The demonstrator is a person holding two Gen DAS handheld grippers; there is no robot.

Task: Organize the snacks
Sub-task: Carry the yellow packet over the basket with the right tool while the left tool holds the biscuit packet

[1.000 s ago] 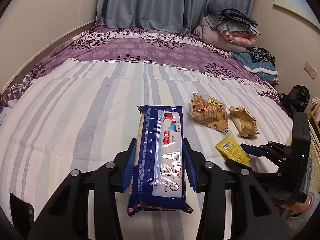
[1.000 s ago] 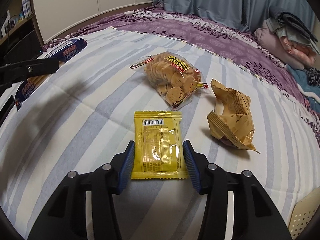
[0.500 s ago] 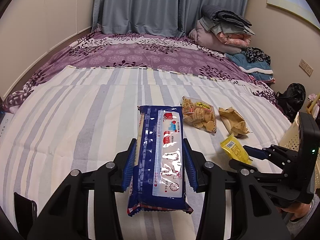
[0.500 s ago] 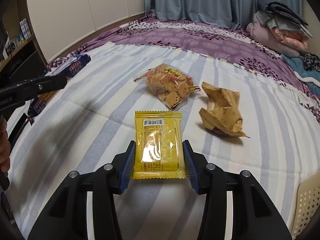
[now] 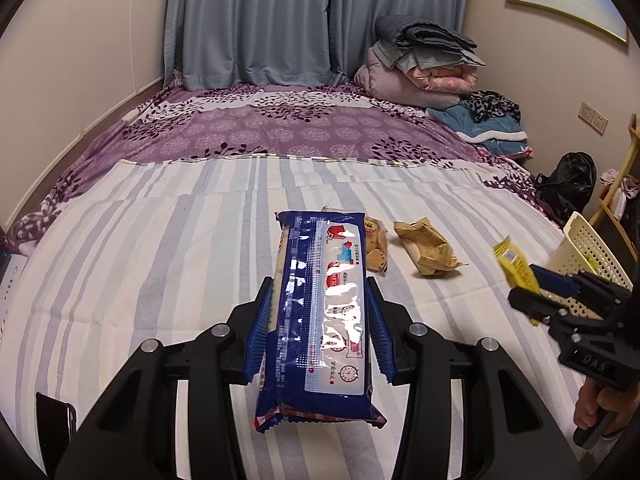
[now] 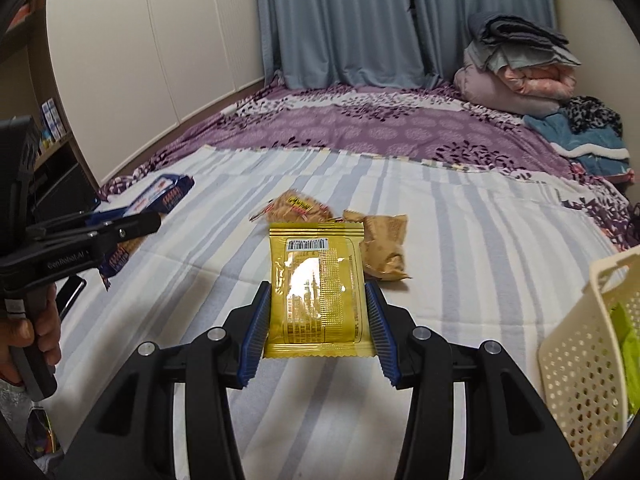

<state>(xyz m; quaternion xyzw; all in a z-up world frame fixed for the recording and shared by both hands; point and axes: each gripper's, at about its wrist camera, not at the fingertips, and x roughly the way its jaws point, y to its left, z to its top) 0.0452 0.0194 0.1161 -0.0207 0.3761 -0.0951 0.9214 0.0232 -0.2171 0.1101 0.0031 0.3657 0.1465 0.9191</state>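
- the long blue cracker pack (image 5: 320,316) is pinched between the two blue pads of the left gripper (image 5: 318,330), lengthwise along the fingers, both ends sticking out past the pads. looks held up off the striped bedspread (image 5: 160,264), not lying on it.
- the small yellow packet (image 6: 318,290) is clamped the same way in the right gripper (image 6: 318,324), barcode end pointing away, bottom seam hanging toward the camera.
- so both tongs are closed on a snack, neither one spread.
- my read: this is the carry step, both snacks picked up and headed for the cream basket (image 6: 580,352), which sits just off to the right of the right gripper. something green (image 6: 630,352) is already in it.
- next move probably needs the yellow packet swung right, over the rim, then let go. the blue pack has further to travel and is long, so may need tilting to fit.
- still on the bed, well ahead of both tongs: a clear bag of round biscuits (image 6: 298,208) and a crumpled tan packet (image 6: 382,248), right beside each other, can't tell if touching.
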